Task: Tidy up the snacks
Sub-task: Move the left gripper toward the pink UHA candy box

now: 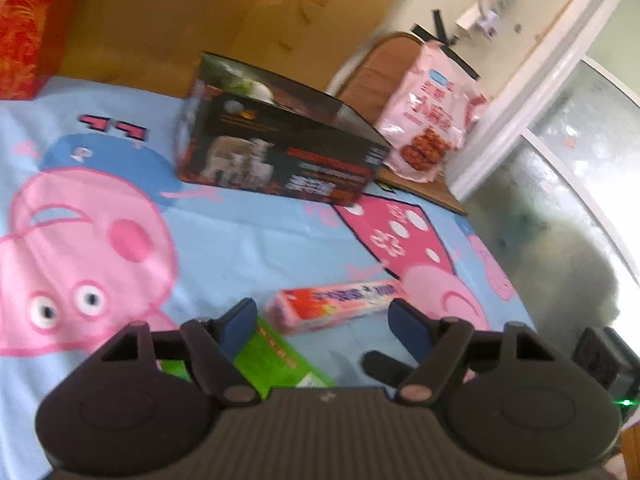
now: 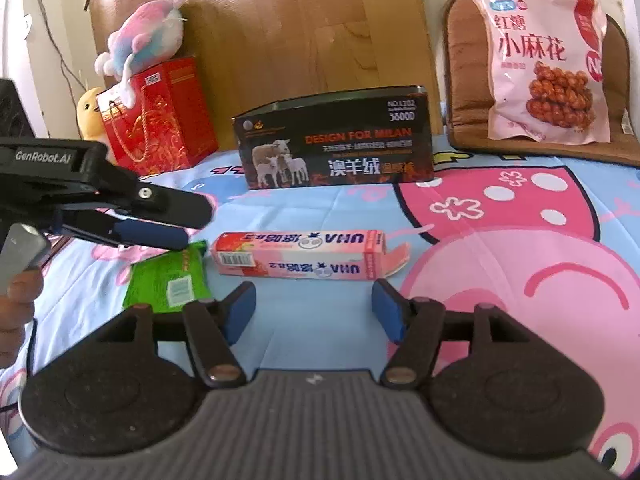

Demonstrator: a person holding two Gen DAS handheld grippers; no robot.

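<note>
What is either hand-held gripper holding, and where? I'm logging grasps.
Nothing. The left gripper and right gripper are both open, above the green packet and pink box.

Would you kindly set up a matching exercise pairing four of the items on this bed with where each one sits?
Items:
1. pink candy box
2. green packet
3. dark sheep box
4. pink snack bag

Places:
A. propped against the brown cushion
B. under the left gripper
C. upright, beyond the candy box
D. lying flat just ahead of the right gripper

Pairs: 1-D, 2-B, 3-C, 4-A
</note>
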